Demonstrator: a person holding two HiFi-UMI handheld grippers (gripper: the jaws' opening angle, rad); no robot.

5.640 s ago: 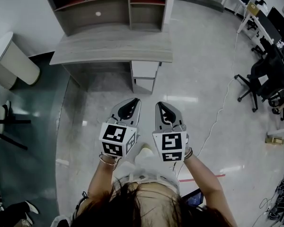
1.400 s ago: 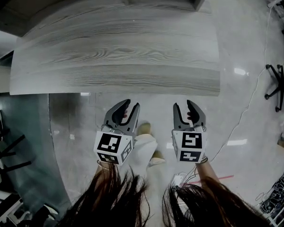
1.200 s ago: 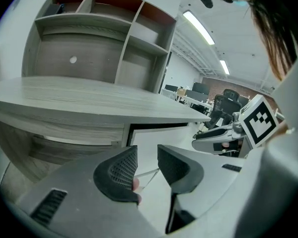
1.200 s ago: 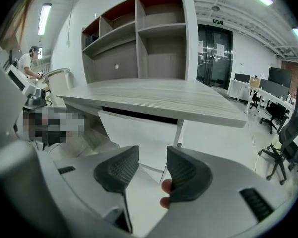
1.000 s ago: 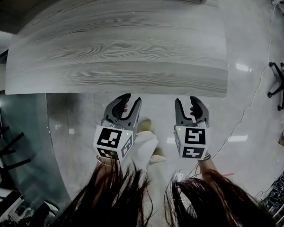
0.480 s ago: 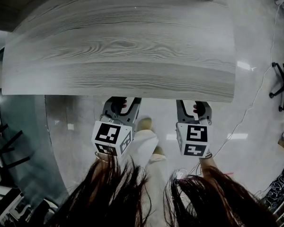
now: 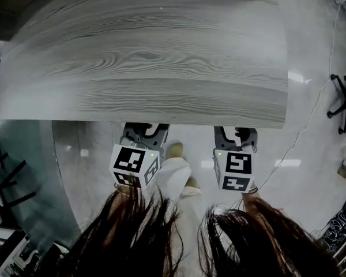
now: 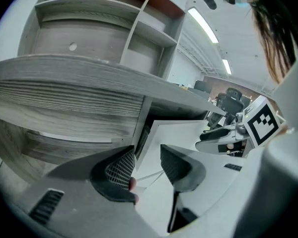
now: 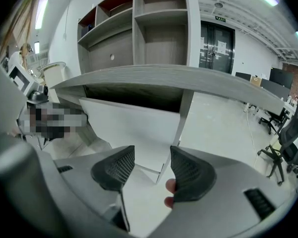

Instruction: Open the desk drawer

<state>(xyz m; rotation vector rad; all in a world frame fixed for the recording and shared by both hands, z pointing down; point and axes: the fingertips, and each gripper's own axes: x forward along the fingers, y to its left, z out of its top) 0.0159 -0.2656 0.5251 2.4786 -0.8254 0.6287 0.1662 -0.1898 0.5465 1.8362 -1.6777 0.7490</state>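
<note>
Plainly, the desk drawer [image 9: 131, 120] is sitting closed under the worktop [image 7: 144, 68]. Its white front is facing both jaw pairs and showing no handle that I can make out, only thin seams along its lower edge. That is posing the main risk: flat pads are likely to be skating off a smooth front, or catching the wrong seam. In the head view the worktop is hiding the drawer entirely, so its overhanging edge at twelve o'clock could be knocking the jaw tips if they are pushed further under. The left hand-held gripper [image 8: 147, 155] is opening its jaws, released, with nothing between them. The right hand-held gripper [image 9: 152, 155] is opening too, equally empty. Both are pointing forward and downward, side by side, left at seven o'clock and right at five o'clock below the worktop's near edge. They are sitting near enough to be clashing if either is swung inward.
</note>
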